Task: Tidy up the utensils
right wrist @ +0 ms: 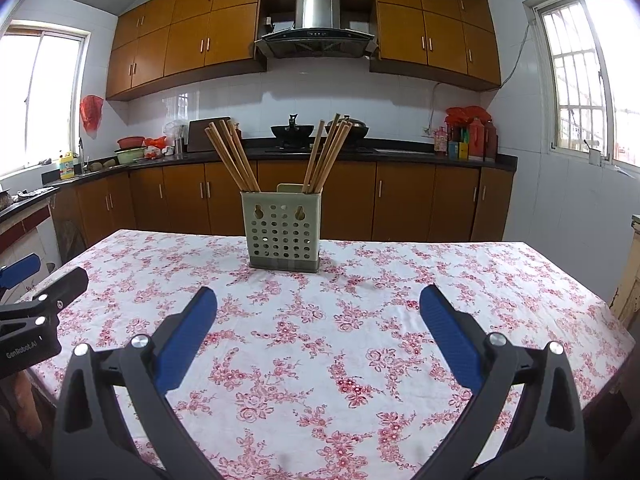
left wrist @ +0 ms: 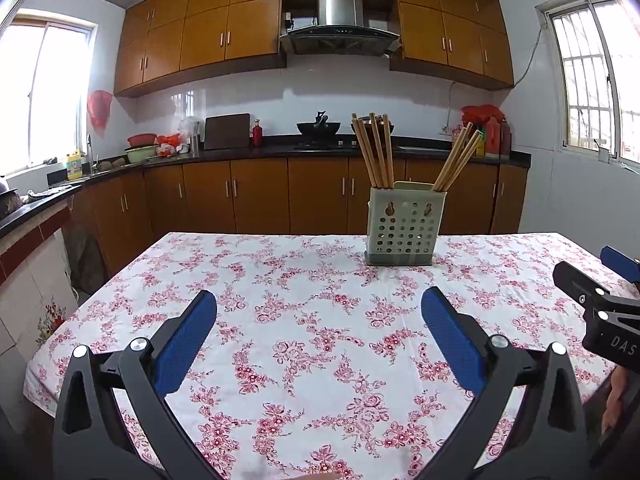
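A pale green perforated utensil holder (left wrist: 404, 226) (right wrist: 283, 232) stands upright near the far edge of the floral-cloth table (left wrist: 304, 320) (right wrist: 400, 300). Two bundles of wooden chopsticks (left wrist: 376, 150) (right wrist: 234, 156) lean outward from its two compartments. My left gripper (left wrist: 319, 312) hovers over the near half of the table, open and holding nothing, well short of the holder. My right gripper (right wrist: 319, 312) is likewise open with nothing between its blue pads, facing the holder from the near side. Each gripper shows at the edge of the other's view: the right gripper (left wrist: 600, 300) and the left gripper (right wrist: 36, 308).
Beyond the table run brown base cabinets with a dark countertop (left wrist: 320, 148) carrying a wok, bottles and bowls. A hand (left wrist: 616, 396) shows at the right border of the left wrist view. A pale cabinet edge (right wrist: 632, 268) stands by the table's right side.
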`<action>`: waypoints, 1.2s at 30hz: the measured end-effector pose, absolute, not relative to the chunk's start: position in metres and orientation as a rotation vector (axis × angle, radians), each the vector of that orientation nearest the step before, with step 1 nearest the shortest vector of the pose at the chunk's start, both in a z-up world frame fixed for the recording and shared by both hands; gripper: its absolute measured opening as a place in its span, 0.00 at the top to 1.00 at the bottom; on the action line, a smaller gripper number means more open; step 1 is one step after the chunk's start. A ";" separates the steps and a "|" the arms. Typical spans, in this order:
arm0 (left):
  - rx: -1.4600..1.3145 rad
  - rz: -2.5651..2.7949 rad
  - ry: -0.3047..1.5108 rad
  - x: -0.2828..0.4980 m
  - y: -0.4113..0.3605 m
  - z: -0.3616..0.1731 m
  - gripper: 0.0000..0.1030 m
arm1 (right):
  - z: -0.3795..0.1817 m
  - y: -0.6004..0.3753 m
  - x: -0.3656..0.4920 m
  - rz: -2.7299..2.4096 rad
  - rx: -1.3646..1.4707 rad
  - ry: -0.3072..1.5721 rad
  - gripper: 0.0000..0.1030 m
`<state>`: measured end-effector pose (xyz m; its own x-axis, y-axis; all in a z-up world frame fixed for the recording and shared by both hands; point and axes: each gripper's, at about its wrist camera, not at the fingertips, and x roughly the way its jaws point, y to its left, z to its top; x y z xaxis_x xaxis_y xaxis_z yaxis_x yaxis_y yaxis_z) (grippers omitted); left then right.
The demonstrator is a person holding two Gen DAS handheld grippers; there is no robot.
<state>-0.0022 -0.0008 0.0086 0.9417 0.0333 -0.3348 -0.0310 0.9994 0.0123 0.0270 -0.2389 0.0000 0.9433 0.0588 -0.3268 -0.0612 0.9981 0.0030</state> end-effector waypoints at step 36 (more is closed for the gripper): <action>0.000 0.034 0.355 0.000 -0.001 0.004 0.02 | -0.004 -0.239 0.032 0.061 0.002 0.356 0.04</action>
